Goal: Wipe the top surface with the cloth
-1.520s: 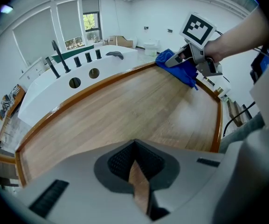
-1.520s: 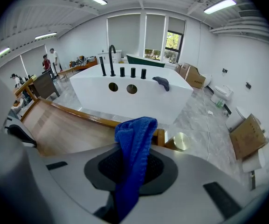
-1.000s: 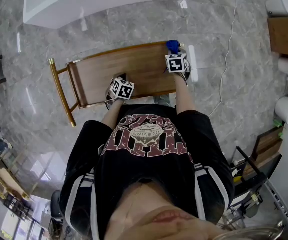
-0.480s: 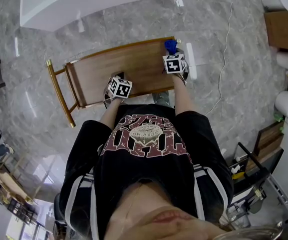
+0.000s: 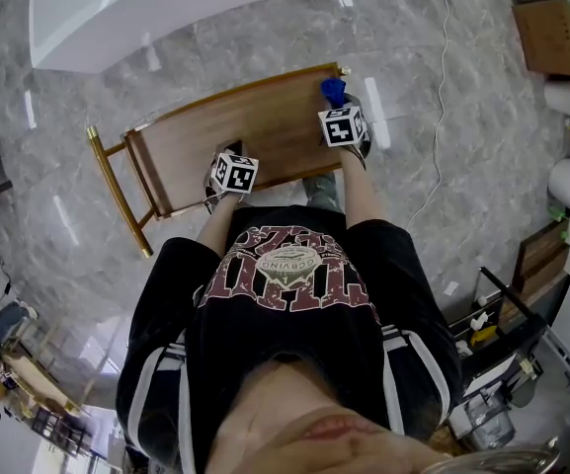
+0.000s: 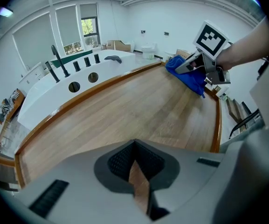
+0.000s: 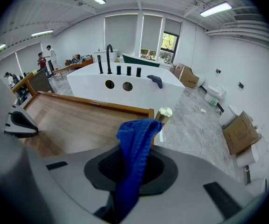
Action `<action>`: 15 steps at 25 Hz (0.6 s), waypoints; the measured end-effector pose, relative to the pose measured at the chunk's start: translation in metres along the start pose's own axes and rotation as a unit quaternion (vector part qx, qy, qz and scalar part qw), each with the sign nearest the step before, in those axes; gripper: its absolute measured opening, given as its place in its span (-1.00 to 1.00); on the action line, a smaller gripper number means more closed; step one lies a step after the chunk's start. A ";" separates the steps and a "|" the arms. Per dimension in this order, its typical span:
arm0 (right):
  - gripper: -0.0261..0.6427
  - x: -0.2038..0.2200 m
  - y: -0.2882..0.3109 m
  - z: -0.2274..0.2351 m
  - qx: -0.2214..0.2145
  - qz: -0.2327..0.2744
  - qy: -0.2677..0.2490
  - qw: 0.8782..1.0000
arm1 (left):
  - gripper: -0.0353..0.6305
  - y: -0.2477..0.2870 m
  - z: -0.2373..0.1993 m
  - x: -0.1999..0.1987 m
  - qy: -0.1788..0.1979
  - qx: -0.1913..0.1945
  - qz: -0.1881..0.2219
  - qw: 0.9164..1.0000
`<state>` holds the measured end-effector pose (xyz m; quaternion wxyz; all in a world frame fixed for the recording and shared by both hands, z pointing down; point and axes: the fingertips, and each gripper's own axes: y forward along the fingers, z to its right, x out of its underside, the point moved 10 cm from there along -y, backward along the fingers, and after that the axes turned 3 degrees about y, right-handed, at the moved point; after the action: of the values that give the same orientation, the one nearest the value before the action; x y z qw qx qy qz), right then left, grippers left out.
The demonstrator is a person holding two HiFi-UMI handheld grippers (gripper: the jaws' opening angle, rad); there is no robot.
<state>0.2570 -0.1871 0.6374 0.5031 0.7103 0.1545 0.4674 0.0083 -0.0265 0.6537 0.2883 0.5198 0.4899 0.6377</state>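
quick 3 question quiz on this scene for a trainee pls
1. Multiple choice: what does the right gripper clamp? A) blue cloth B) sponge C) nothing
2. True or false: the cloth sits at the middle of the wooden top.
3. Fill in: beyond the top stands a white ___ with black taps.
Key: 1 A. 2 false, it is at the top's corner by the gold knob. 3 bathtub.

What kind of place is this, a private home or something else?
Probably a bathroom-fixture showroom or storeroom, not a home: a white bathtub with black taps stands in a large open hall, and what looks like a toilet and cardboard boxes sit along the wall.
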 end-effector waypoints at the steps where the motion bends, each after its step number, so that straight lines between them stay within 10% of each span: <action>1: -0.73 0.002 -0.002 0.000 0.001 0.000 0.001 1.000 | -0.75 0.000 0.001 0.000 0.001 0.000 0.001 1.000; 15: -0.73 0.029 -0.017 -0.003 0.013 -0.008 0.001 1.000 | -0.75 -0.001 0.008 0.001 0.006 -0.002 0.010 1.000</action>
<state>0.2741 -0.1579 0.6379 0.4976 0.7148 0.1667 0.4621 0.0157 -0.0224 0.6533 0.2800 0.5202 0.4852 0.6447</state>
